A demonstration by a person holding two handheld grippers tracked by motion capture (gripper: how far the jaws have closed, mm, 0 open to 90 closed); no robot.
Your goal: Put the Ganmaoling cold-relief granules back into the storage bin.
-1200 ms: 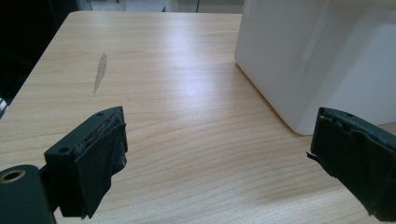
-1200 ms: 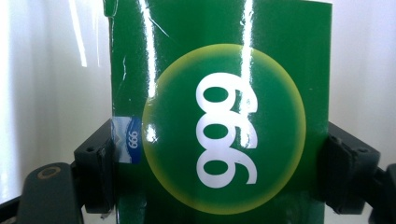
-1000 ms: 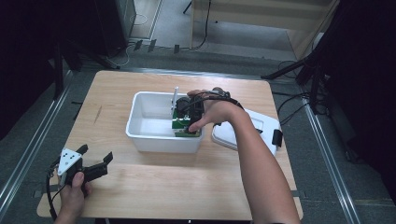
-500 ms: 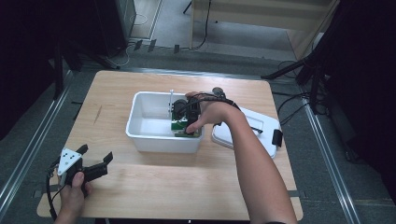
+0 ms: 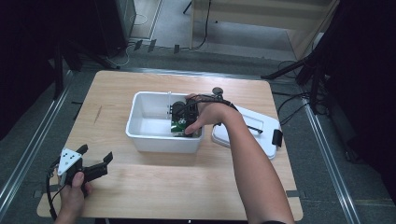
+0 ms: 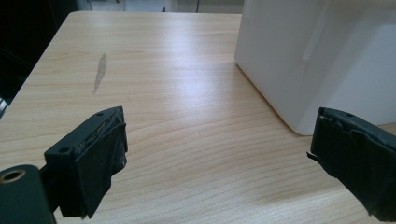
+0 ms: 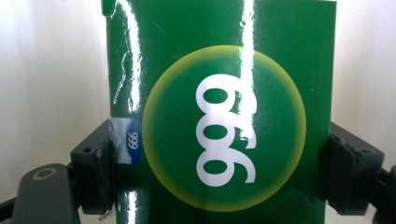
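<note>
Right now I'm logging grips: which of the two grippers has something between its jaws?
The right gripper, inside the white bin: its jaws clamp a green box. The left gripper has open jaws over bare table.

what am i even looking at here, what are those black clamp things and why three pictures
A person sits at a wooden table holding a hand-held gripper in each hand. The high view looks down from above. The other two pictures come from cameras riding on each gripper, looking along its black jaws.

The left gripper rests near the table's front corner, jaws open with nothing between them; its own view shows the white bin close by.

The right gripper is inside the white bin, its jaws on both sides of a green box marked 999. A white lid lies beside the bin.
</note>
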